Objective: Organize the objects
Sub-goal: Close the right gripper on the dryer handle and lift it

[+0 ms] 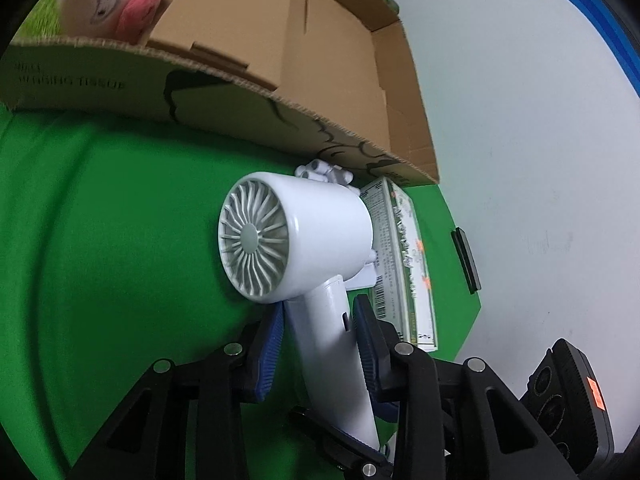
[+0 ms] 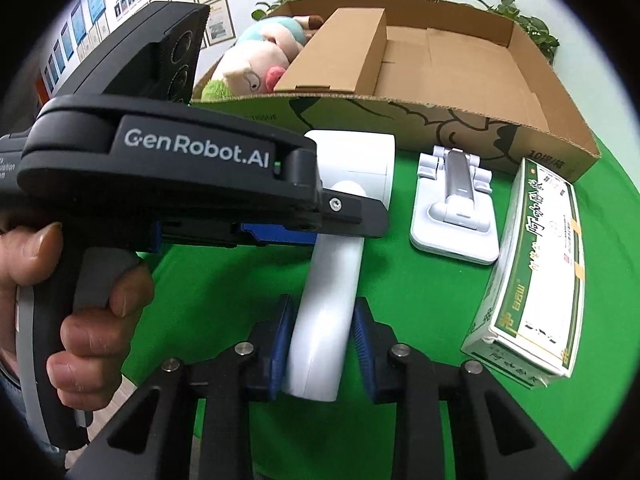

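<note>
White hair dryer [image 1: 296, 240] lies on the green cloth [image 1: 120, 260] just in front of the open cardboard box [image 1: 320, 60], rear vent grille facing the left wrist camera. Left gripper [image 1: 320, 328] straddles the handle near the body — the blue pad on one side touches it, the other stands a little off, so the fingers are narrow but not clearly clamped. Right gripper [image 2: 320, 332] brackets the handle's free end the same way: left-hand pad against the plastic, the other with a sliver of gap showing. From the right wrist view the left gripper [image 2: 352, 216] crosses the handle from the side, held by a bare hand [image 2: 76, 312]. Inside the box, a plush pig [image 2: 256, 64] sits beside a smaller brown carton [image 2: 340, 48]. On the cloth beside the dryer — a white folding stand [image 2: 456, 208], then a green-and-white medicine box [image 2: 536, 272], near the cardboard box's corner.
</note>
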Tool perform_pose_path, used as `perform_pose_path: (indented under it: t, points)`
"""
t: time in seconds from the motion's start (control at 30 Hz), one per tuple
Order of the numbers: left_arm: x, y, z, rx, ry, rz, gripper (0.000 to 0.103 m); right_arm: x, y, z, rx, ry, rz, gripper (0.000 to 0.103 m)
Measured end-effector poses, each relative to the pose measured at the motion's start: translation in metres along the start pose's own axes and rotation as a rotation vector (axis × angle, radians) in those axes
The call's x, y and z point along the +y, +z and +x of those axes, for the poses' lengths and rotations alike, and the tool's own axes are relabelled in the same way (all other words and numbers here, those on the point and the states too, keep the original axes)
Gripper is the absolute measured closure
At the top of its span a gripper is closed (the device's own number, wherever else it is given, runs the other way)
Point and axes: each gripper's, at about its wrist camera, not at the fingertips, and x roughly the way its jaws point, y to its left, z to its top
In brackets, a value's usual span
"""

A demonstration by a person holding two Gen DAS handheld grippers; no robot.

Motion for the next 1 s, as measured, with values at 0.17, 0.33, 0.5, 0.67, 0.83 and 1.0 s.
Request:
perform_pose_path:
  t: [0.17,0.33,0.5,0.67,0.83,1.0]
  points:
    - [-0.023,0.007,-0.022,-0.056,0.008,0.061,0.072,0.005,0.005,-0.028,-0.076,-0.004,0.011,0.075]
    - [-0.051,0.020,-0.050,-0.119,0.013,0.144,0.072,0.013,0.021,-0.054,-0.164,0.006,0.024,0.075]
    - [-0.072,0.033,-0.067,-0.157,0.023,0.202,0.073,0.011,0.047,-0.039,-0.231,0.005,0.032,0.077]
    - [-0.093,0.041,-0.080,-0.196,0.035,0.266,0.075,0.005,0.052,-0.030,-0.258,0.019,0.047,0.078]
    - [-0.118,0.053,-0.079,-0.234,0.057,0.329,0.075,-0.036,0.074,-0.014,-0.281,0.038,0.065,0.079]
    - [-0.132,0.073,-0.090,-0.255,0.067,0.371,0.075,-0.048,0.093,-0.011,-0.314,0.038,0.068,0.080]
